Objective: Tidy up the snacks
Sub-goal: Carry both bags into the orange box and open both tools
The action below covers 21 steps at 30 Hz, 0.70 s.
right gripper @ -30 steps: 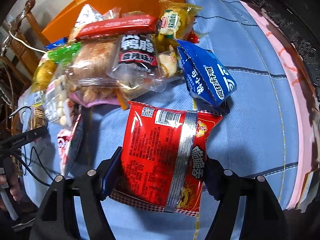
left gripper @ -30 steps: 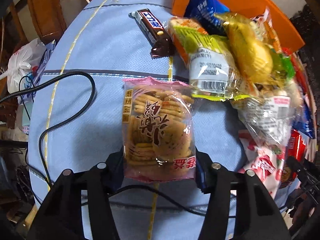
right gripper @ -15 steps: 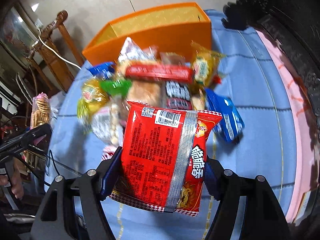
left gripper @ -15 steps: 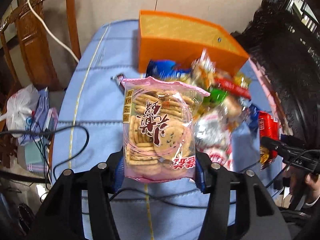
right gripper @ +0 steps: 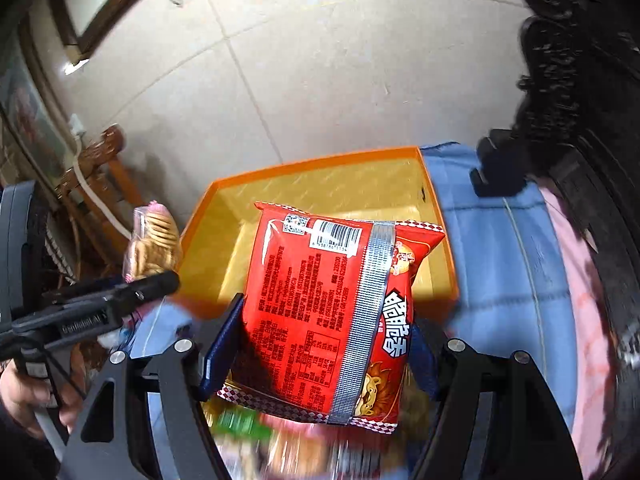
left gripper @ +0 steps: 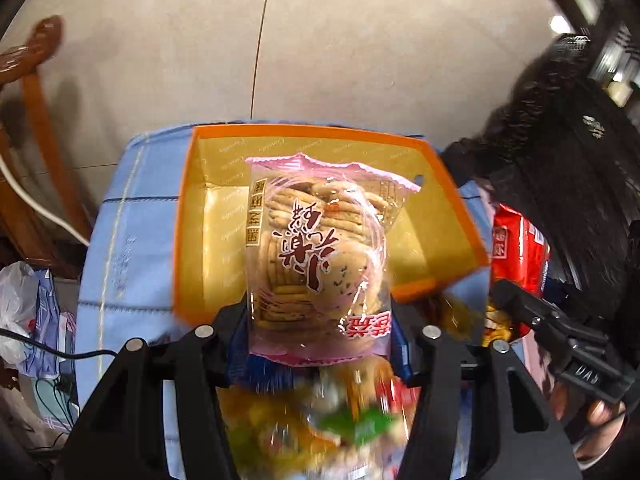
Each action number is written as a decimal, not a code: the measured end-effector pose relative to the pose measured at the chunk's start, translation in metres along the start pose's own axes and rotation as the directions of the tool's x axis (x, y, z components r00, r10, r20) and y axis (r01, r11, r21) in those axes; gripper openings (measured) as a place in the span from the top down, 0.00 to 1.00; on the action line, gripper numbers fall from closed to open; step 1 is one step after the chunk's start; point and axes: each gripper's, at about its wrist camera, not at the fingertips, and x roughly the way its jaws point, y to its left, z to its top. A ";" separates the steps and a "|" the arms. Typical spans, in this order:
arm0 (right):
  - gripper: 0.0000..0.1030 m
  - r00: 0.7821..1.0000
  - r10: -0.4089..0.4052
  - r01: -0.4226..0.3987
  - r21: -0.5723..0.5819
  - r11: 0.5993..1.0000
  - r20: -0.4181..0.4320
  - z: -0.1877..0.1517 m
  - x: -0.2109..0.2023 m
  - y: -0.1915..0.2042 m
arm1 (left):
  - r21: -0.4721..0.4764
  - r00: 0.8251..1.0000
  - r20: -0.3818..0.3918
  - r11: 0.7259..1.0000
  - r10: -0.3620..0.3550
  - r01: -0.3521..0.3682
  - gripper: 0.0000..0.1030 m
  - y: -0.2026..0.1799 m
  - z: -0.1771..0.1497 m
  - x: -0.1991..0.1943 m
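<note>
- Snack heap (left gripper: 320, 428), bottom centre of both wrist views: a second ago it filled the middle of each frame; now it is a motion-blurred band of crinkled film packets under the fingers, so both hand-held grippers have risen off the pile.
- Left hand-held gripper (left gripper: 320, 332), lower centre of the left view: jaws clamped on the bottom edge of the cracker pack (left gripper: 316, 256), which stands upright between the blue pads (left gripper: 236, 344). The pack is clear glossy film with a pink crimped seal, showing stacked round speckled biscuits.
- Right hand-held gripper (right gripper: 320, 356), lower centre of the right view: jaws set wide and gripping the red noodle packet (right gripper: 328, 304), a puffy foil pillow with a silver back seam, barcode uppermost.
- Blue cloth (left gripper: 128, 240) with pale stripes covers the desk; it is soft and slightly creased.
- Orange box (left gripper: 182, 240), centre of both frames: earlier only its outer wall showed at the top edge; now its yellow, matt interior lies open behind both packets and appears empty. Judged: carry phase nearly over, release into the box comes next.
- Tiled floor (right gripper: 320, 80), smooth and pale, fills the upper frame.
</note>
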 end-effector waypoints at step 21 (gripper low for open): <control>0.13 0.997 -0.047 0.050 0.042 0.998 -0.064 0.005 0.052 -0.024 | -0.063 0.981 -0.094 0.983 0.169 -0.175 0.07 0.027 0.003 0.047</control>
